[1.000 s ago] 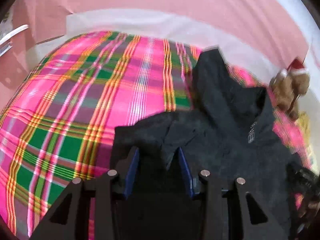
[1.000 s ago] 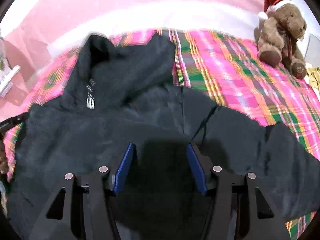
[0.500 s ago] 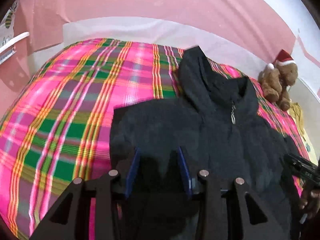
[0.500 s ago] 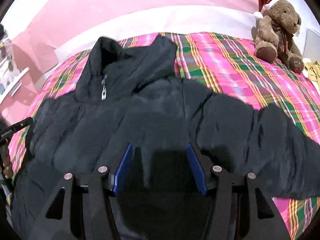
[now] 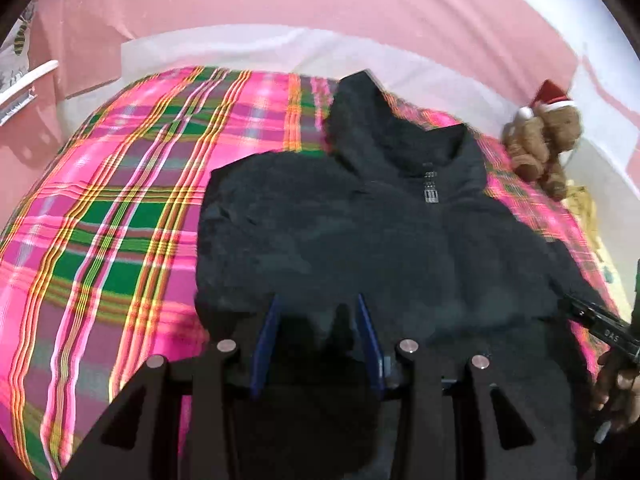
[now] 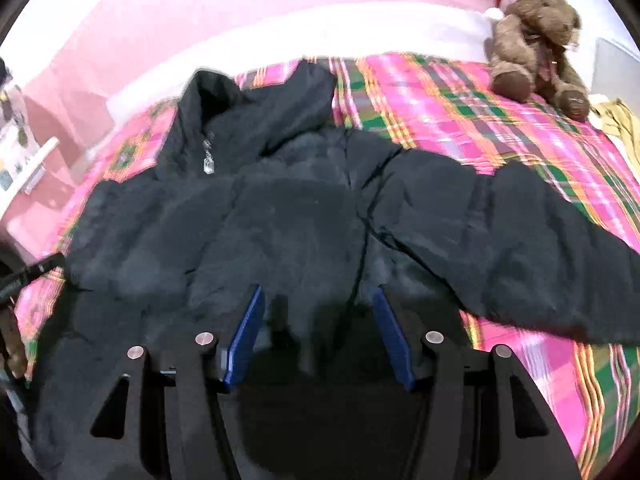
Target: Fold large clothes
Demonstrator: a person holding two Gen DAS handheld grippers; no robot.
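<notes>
A large black hooded jacket (image 5: 360, 232) lies front up on a pink plaid bed cover (image 5: 120, 200); its zipper pull (image 5: 431, 190) shows at the collar. In the left wrist view its left sleeve lies folded in over the body. My left gripper (image 5: 318, 308) is open just above the jacket's lower left part. In the right wrist view the jacket (image 6: 248, 216) has its other sleeve (image 6: 520, 240) stretched out to the right. My right gripper (image 6: 318, 300) is open above the jacket's lower middle, empty.
A brown teddy bear with a Santa hat (image 6: 536, 40) sits at the bed's far right corner. Pink walls and a white pillow band (image 5: 260, 44) lie behind. A white shelf (image 6: 32, 168) is on the left. A yellow cloth (image 6: 620, 120) is at the right edge.
The left sleeve has been laid over the jacket's body and let go. Both grippers have drawn back slightly and stay open. The jacket has settled flatter.
</notes>
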